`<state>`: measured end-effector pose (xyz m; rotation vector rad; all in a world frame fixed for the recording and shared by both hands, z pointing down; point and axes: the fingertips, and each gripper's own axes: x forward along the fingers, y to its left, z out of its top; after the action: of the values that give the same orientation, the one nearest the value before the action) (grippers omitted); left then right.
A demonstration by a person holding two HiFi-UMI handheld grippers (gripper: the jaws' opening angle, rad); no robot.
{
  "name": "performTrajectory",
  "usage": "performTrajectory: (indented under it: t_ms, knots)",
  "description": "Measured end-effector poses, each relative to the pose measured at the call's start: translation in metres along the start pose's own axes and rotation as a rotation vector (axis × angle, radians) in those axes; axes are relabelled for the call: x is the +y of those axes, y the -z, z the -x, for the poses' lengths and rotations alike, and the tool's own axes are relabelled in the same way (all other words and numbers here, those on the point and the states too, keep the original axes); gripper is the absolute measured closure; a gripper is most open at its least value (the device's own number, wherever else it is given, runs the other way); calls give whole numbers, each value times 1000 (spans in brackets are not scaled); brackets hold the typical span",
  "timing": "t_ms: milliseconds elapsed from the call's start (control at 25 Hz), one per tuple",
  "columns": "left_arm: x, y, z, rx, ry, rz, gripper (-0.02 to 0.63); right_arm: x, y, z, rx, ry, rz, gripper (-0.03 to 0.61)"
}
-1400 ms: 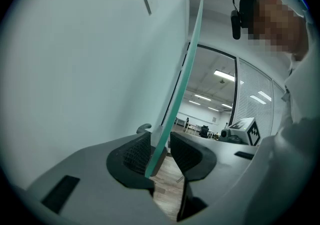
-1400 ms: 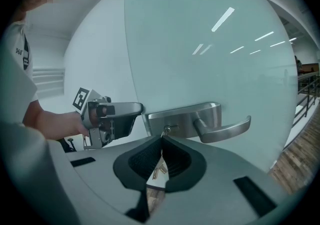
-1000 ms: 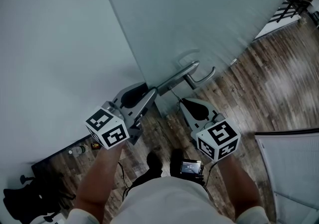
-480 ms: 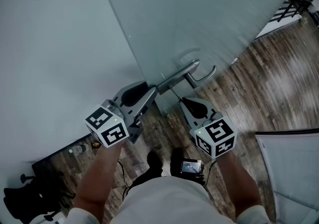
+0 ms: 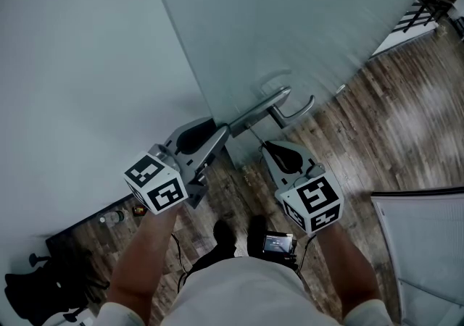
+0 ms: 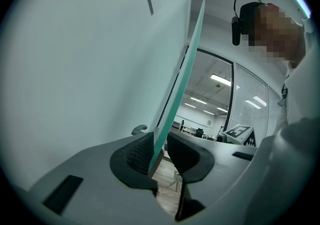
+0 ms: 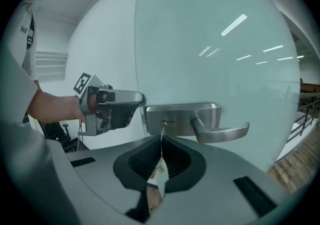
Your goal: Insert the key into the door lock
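A frosted glass door carries a steel lock plate with a lever handle. The key sits in the keyhole, and its white tag hangs on a thin cord down between my right gripper's pads. My right gripper is just below the lock, its jaws apart and not pressing on the tag. My left gripper points level at the door's green edge, which runs between its pads; they close on the glass. In the head view the left gripper is left of the right gripper.
A pale wall stands left of the door edge. Wood flooring lies beyond and below. A black chair base is at the lower left, and a white panel at the lower right. A small device hangs at the person's waist.
My right gripper has rolled a little about its own axis; its marker cube shows a different tilt. My left gripper stays at the door edge.
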<state>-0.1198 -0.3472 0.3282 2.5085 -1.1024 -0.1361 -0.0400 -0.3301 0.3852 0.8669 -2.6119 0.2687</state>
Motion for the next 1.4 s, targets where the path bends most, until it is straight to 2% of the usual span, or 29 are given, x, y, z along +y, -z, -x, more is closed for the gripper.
performTrajectory:
  t_ms: [240,680,1400]
  knots:
    - [0,0,-1,2,1,1,515,1,-4,2,14,23,86,563]
    - [0,-1,0,-2,2,3,515,1,-1,0,3,-5,-11,563]
    - [-1,-1,0,-8,0,8,515,0,-4,-4,43,-30,-45,563]
